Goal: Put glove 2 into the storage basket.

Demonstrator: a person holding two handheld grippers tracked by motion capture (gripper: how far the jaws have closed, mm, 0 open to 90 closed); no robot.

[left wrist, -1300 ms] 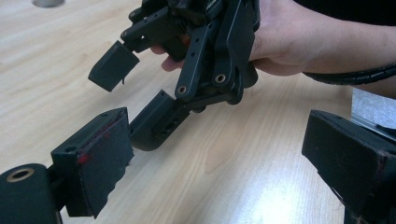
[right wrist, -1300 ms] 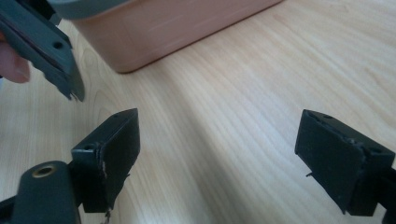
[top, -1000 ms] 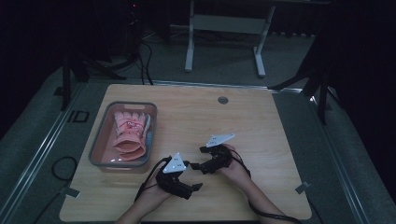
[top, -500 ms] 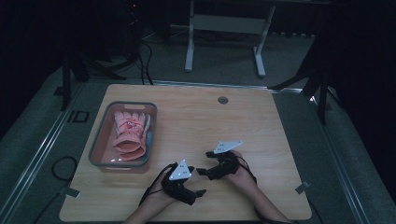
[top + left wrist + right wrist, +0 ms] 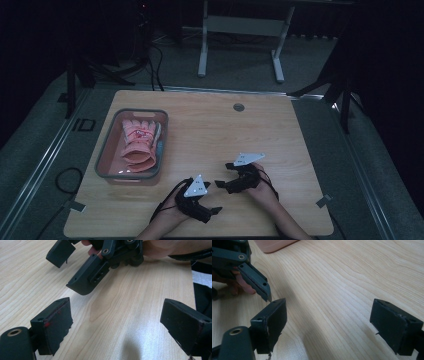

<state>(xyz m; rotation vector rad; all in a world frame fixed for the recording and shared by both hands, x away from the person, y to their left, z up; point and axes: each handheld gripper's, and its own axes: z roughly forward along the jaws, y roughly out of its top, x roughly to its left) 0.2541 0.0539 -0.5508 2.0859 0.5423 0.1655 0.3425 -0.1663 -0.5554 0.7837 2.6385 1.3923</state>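
both hand-held grippers, left and right, rest spread and empty at the surface's near edge, with the pink glove in the grey bin, so reaching there looks next.

A pink glove was the nearest thing to my grippers, lying flat in a grey-walled tray on the left part of the table. Its fingers pointed toward the far edge, with the cuff toward me, and a white and red patch showed on its back. It looked folded or bunched near the cuff, where the fabric lay in ridges. Whether a second glove lay under it I could not tell. Nothing touched it.
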